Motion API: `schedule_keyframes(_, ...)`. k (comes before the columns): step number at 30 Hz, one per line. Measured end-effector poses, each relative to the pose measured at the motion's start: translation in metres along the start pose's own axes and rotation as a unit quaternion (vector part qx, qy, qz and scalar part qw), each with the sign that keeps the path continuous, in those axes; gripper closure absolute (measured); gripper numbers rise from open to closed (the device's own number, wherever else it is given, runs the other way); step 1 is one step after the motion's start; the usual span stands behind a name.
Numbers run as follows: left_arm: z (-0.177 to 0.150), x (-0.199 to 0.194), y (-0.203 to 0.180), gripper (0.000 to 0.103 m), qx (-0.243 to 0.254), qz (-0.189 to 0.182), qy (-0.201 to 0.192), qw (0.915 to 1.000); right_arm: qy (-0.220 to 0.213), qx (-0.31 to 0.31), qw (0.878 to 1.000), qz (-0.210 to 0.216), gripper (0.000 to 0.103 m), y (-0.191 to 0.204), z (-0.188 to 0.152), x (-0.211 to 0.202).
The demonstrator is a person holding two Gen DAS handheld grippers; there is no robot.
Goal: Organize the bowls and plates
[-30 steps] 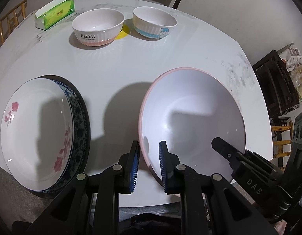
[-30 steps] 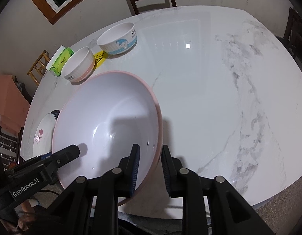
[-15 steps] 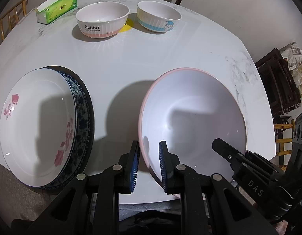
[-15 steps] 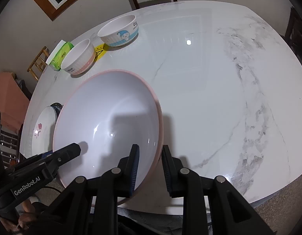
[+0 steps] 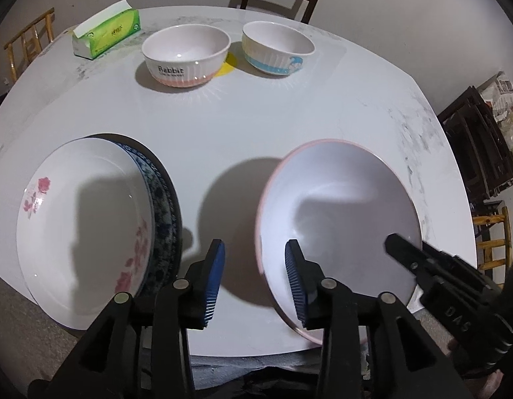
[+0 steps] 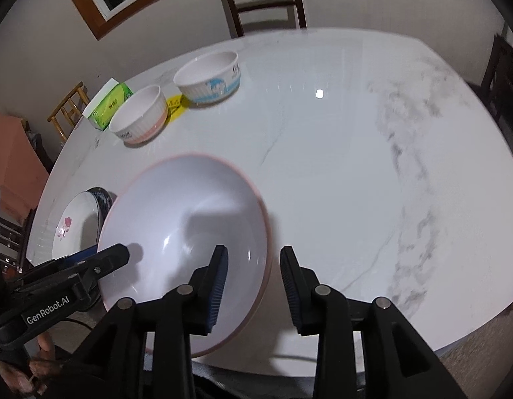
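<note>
The big bowl (image 5: pixel 339 212) sits on the bench (image 5: pixel 256 126) near its front edge, right of the stacked plates (image 5: pixel 90 226); the left gripper (image 5: pixel 255 279) is opening, its fingers straddling the bowl's left rim without pressing it. The right gripper (image 6: pixel 255 282) is opening too, astride the right rim, pads clear; two small bowls (image 5: pixel 186 55) stand far back beside a tissue box (image 5: pixel 107 33).

"Rabbit" on the pink-based bowl (image 5: pixel 185 56), "GenRobot.AI" on the left gripper (image 6: pixel 73 286), "DAS" on the right gripper (image 5: pixel 432 276)
</note>
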State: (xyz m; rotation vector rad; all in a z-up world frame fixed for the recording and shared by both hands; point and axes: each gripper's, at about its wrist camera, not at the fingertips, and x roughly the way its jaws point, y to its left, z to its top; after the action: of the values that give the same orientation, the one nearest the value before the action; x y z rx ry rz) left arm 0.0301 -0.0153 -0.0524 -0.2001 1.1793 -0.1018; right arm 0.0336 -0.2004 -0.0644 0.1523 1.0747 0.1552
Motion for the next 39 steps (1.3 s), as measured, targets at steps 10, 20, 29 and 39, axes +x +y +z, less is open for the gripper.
schedule_keyframes(10, 0.007, -0.012, 0.005, 0.061, 0.002, 0.011, -0.034, 0.9994, -0.043, -0.047, 0.998, -0.029, 0.070, 0.012, 0.020, -0.013)
schedule_keyframes(20, 0.023, -0.022, 0.021, 0.060, -0.009, 0.024, -0.061, 0.9978, -0.064, -0.103, 0.992, -0.018, 0.070, 0.046, 0.041, -0.017)
schedule_keyframes(29, 0.042, -0.026, 0.045, 0.060, -0.028, 0.047, -0.074, 0.9957, -0.054, -0.141, 0.988, 0.022, 0.070, 0.076, 0.062, -0.009)
schedule_keyframes(39, 0.083, -0.027, 0.076, 0.060, -0.058, 0.060, -0.088, 0.9925, -0.032, -0.147, 0.985, 0.084, 0.070, 0.099, 0.111, 0.010)
